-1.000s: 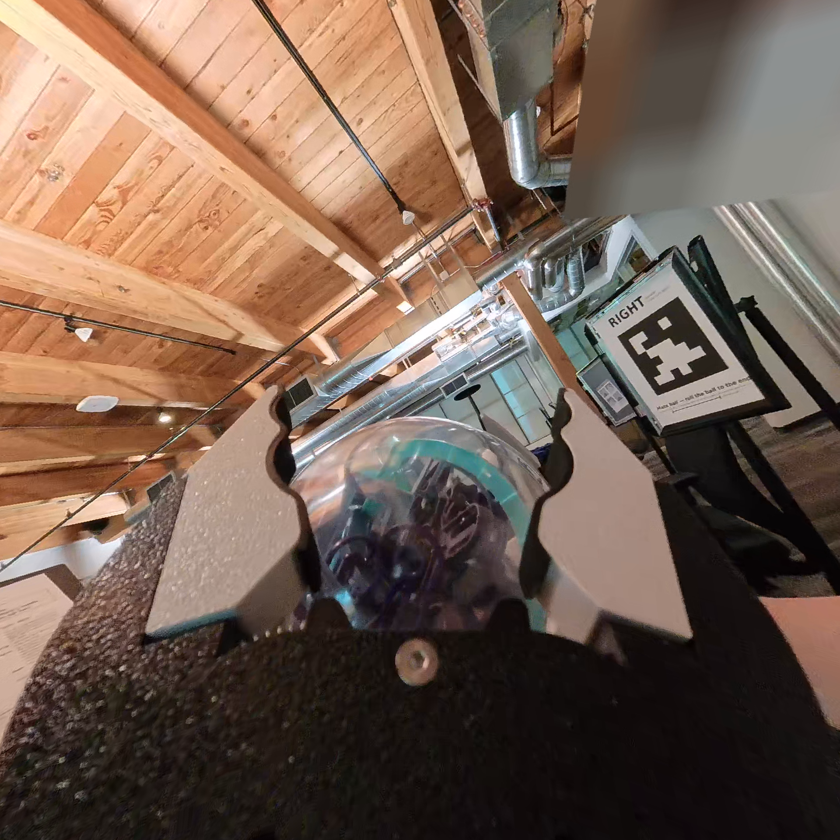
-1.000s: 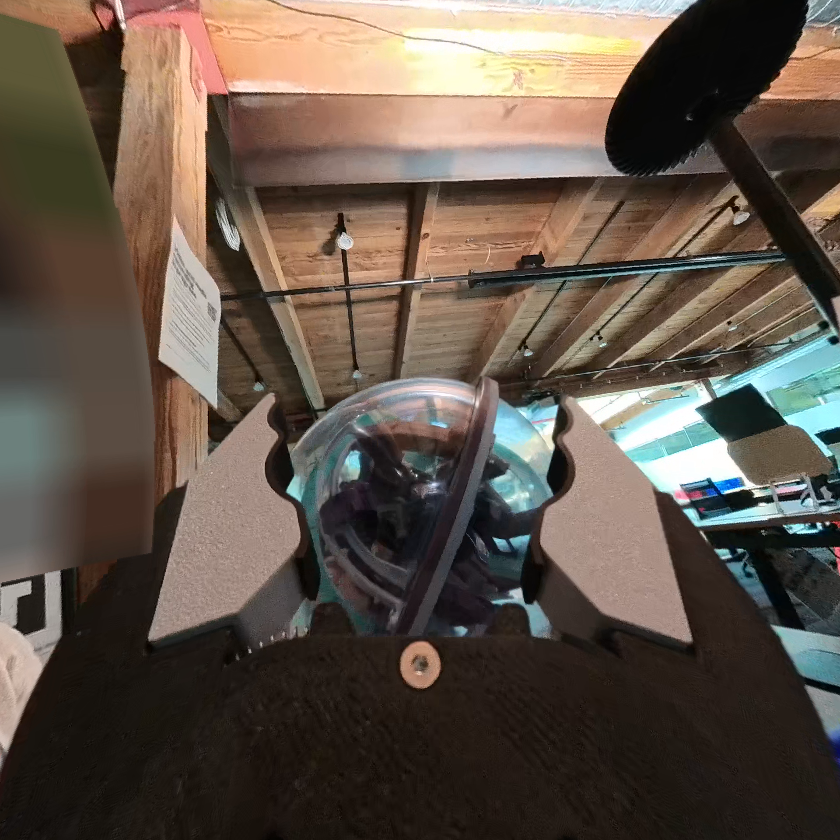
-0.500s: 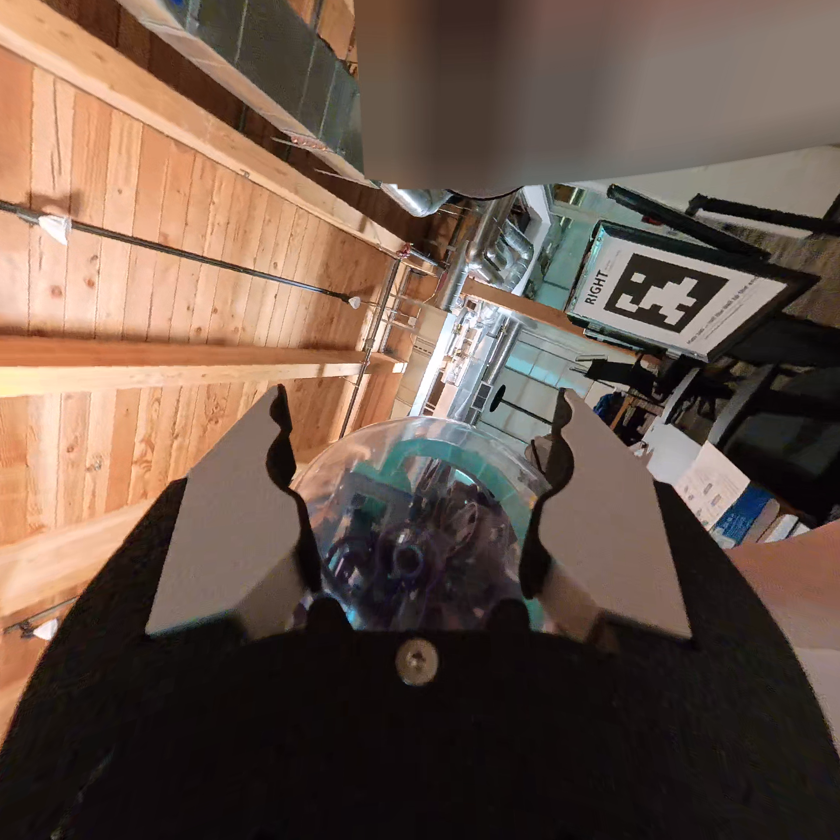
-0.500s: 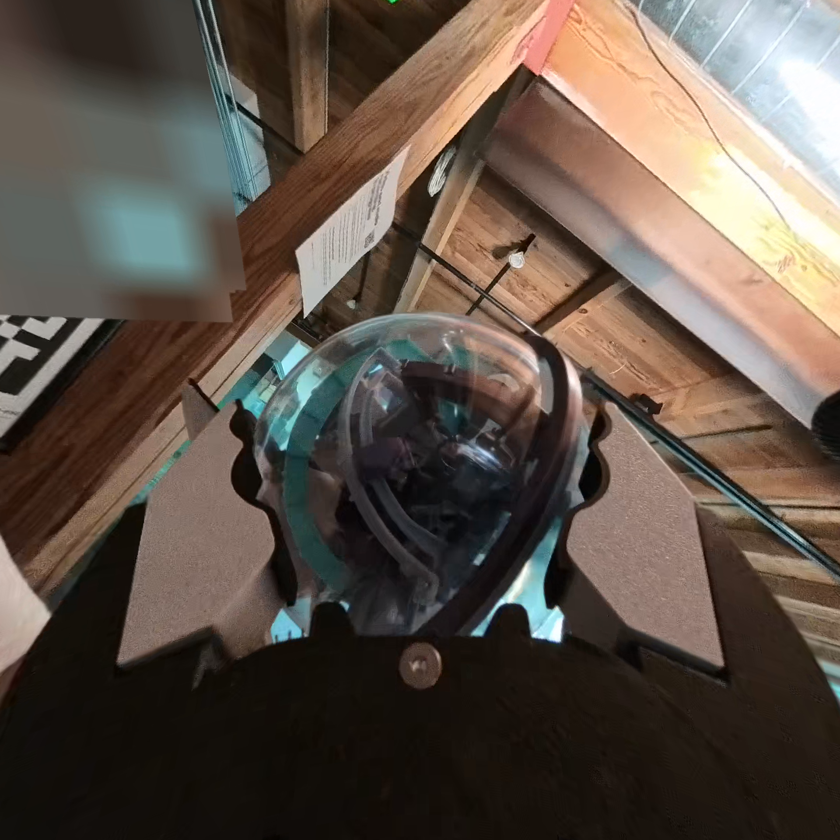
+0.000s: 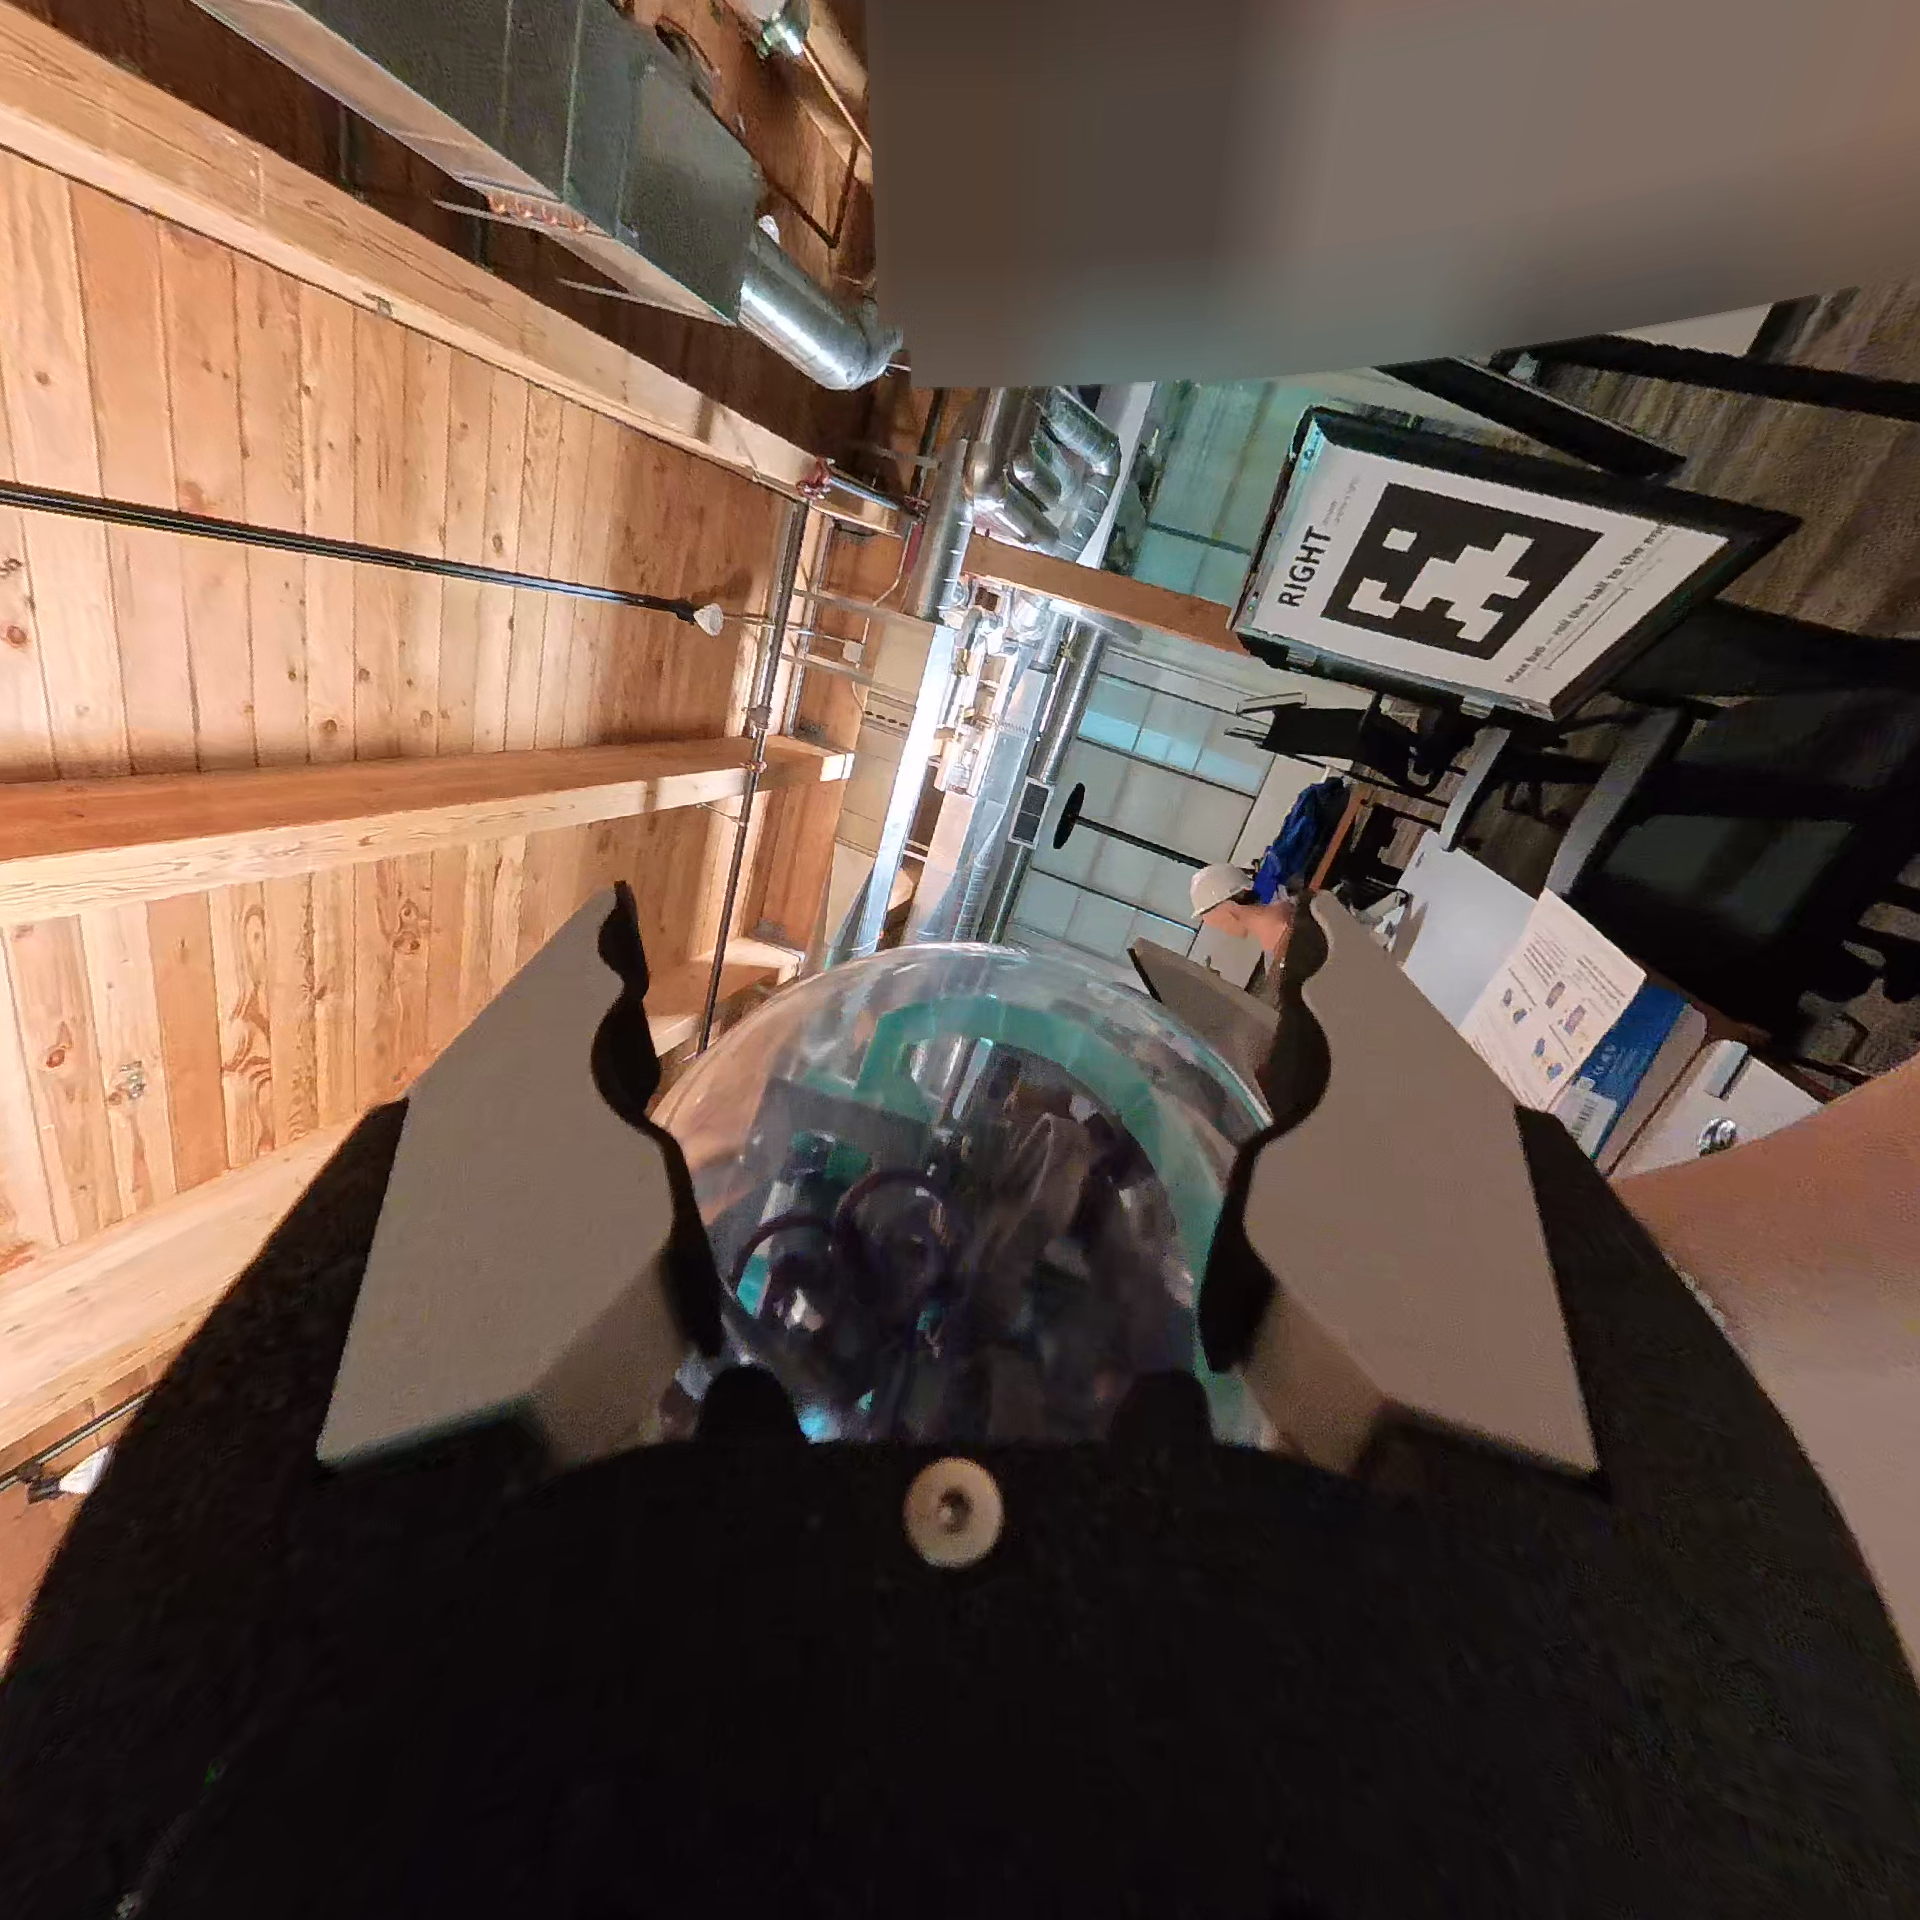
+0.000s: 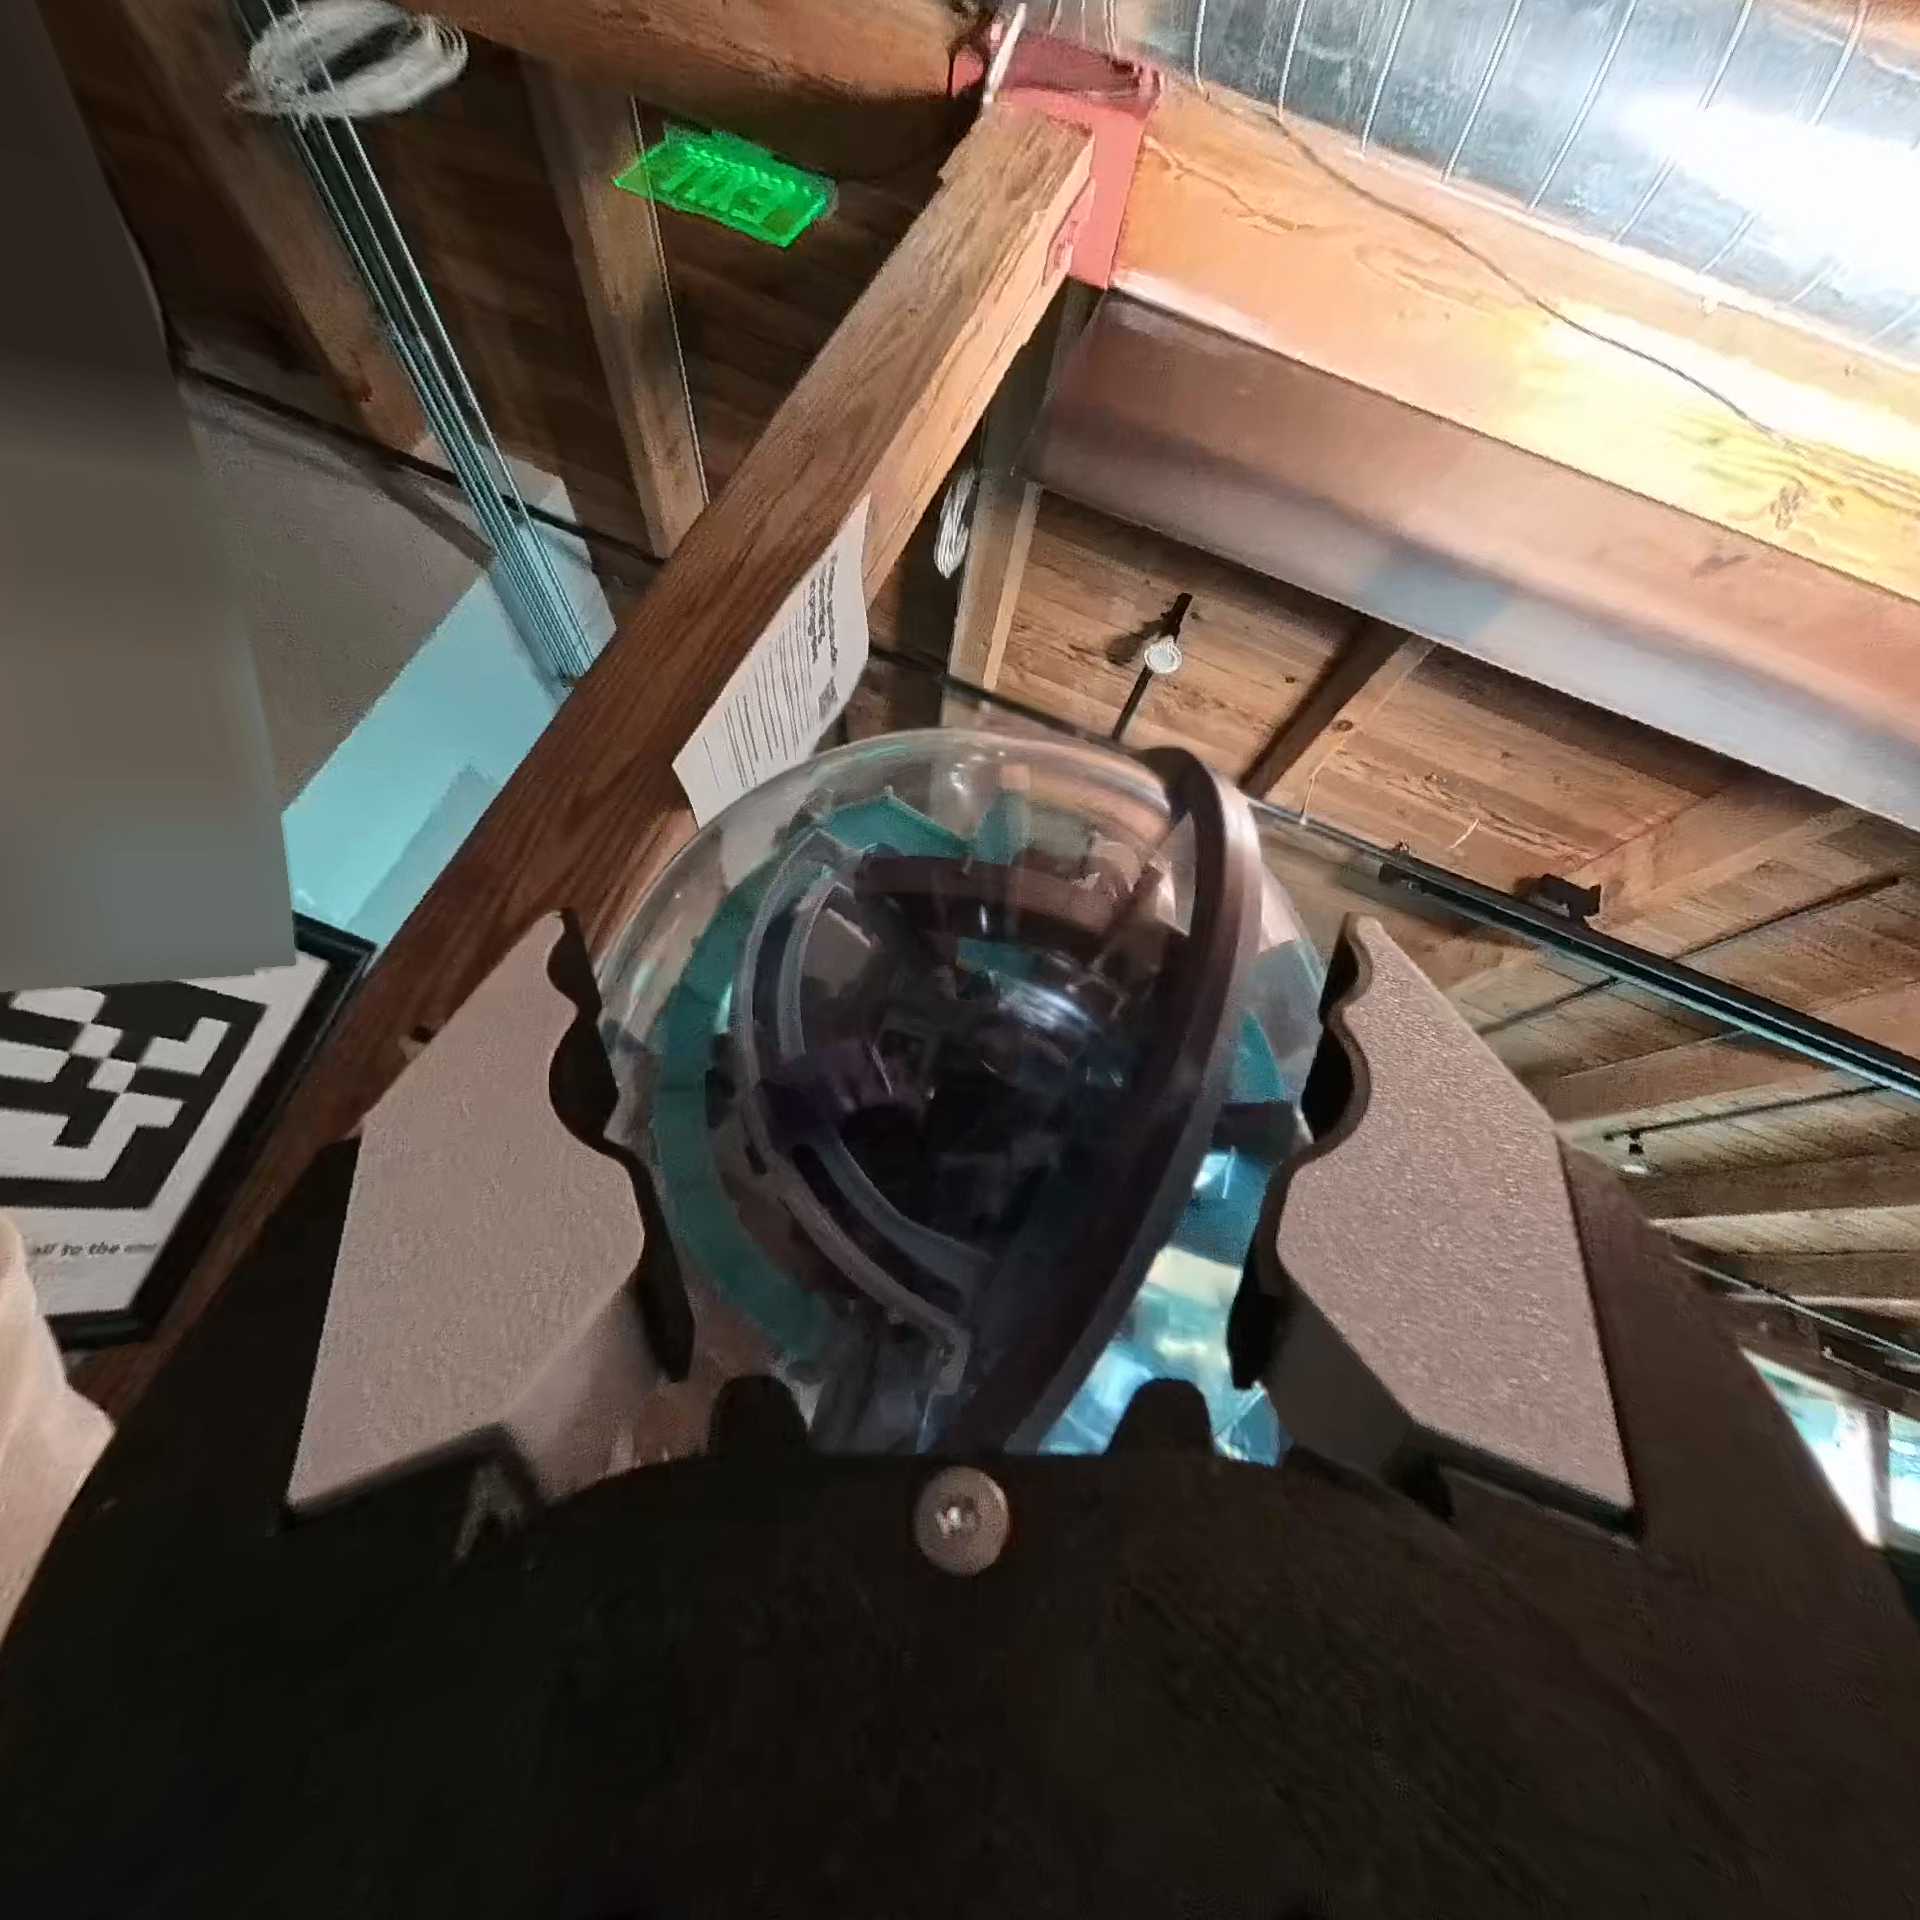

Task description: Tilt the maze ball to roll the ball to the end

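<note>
Clear plastic sphere with teal and dark purple maze tracks inside, the maze ball, is held aloft between both tools. In the right wrist view the maze ball shows a dark equator band running upright and tilted. The small ball inside cannot be made out.

Left gripper: grey fingers pressed on either flank of the maze ball, jaws clamped on it. Right gripper: fingers likewise against both sides of the sphere, jaws clamped on it.

Beyond the maze ball, left wrist view: wooden plank ceiling to its left, black-framed sign with a black-and-white marker to its upper right. Right wrist view: brown timber post carrying a white paper sheet, just above the maze ball; green lit sign higher up
</note>
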Demonstrator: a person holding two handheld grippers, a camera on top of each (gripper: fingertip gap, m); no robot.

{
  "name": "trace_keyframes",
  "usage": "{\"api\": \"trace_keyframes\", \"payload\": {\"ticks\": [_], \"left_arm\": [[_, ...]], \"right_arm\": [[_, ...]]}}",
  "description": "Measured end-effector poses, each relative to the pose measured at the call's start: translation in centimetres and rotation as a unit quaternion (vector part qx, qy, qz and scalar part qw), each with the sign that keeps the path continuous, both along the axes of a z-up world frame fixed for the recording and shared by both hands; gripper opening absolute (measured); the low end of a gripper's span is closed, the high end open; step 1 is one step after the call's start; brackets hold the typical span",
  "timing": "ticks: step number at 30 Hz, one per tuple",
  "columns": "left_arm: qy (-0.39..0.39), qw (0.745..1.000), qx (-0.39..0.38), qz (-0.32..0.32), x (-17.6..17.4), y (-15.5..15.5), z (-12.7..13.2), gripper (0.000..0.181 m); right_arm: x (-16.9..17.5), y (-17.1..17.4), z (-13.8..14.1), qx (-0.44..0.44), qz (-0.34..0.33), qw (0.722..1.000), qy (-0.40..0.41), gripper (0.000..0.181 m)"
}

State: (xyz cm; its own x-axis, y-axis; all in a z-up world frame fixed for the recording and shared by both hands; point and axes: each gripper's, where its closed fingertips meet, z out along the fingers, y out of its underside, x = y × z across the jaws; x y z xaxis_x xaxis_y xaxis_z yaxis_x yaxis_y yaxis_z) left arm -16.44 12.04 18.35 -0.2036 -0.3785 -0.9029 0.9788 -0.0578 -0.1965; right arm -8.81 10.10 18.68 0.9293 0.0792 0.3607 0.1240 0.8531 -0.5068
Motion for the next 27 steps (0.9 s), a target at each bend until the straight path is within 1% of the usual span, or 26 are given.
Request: {"api": "trace_keyframes", "payload": {"ticks": [3,5,8,11,13,14,15,16,17,18,19,21,24,27], "left_arm": [[-0.009,0.999,0.025,0.018,0.2,-0.8,-0.6,0.115],[-0.02,0.998,0.044,0.029,0.1,-1.4,-0.9,0.114],[-0.036,0.996,0.069,0.047,0.2,-2.2,-1.1,0.113],[-0.047,0.995,0.08,0.046,-0.9,-2.7,-1.4,0.113],[-0.046,0.994,0.082,0.051,-1.5,-2.9,-1.5,0.114],[-0.032,0.994,0.08,0.062,-0.4,-2.8,-1.3,0.116],[0.006,0.995,0.069,0.072,1.9,-2.3,-0.6,0.118],[0.057,0.994,0.052,0.072,4.8,-1.4,0.1,0.118],[0.103,0.992,0.038,0.064,7.1,-0.5,0.2,0.117],[0.132,0.989,0.03,0.055,8.3,0.1,0.0,0.116],[0.136,0.989,0.03,0.046,8.4,0.2,-0.6,0.116],[0.12,0.991,0.042,0.047,7.7,-0.1,-1.8,0.116],[0.131,0.989,0.036,0.056,8.5,0.2,-1.9,0.115],[0.137,0.989,0.035,0.052,8.6,0.8,-2.2,0.114]], "right_arm": [[1.1,-0.9,-0.8,0.043,0.069,0.997,0.012,0.13],[1.3,-1.3,-1.1,0.068,0.09,0.994,0.0,0.129],[1.3,-1.6,-1.1,0.097,0.094,0.991,-0.019,0.134],[0.3,-2.1,-1.1,0.11,0.092,0.989,-0.029,0.135],[-0.9,-2.1,-1.1,0.107,0.059,0.992,-0.041,0.138],[-0.4,-1.5,-1.1,0.107,0.037,0.993,-0.035,0.143],[1.8,-0.7,-0.9,0.096,0.037,0.995,0.014,0.146],[4.8,0.3,-0.9,0.081,0.046,0.993,0.077,0.146],[7.5,1.0,-1.6,0.072,0.062,0.987,0.129,0.143],[9.1,1.3,-2.5,0.066,0.074,0.982,0.163,0.14],[9.3,1.1,-3.3,0.071,0.074,0.98,0.168,0.138],[8.5,0.9,-4.3,0.083,0.064,0.983,0.149,0.14],[9.6,1.4,-4.7,0.088,0.087,0.977,0.174,0.14],[9.7,1.7,-5.1,0.079,0.081,0.978,0.175,0.139]]}}
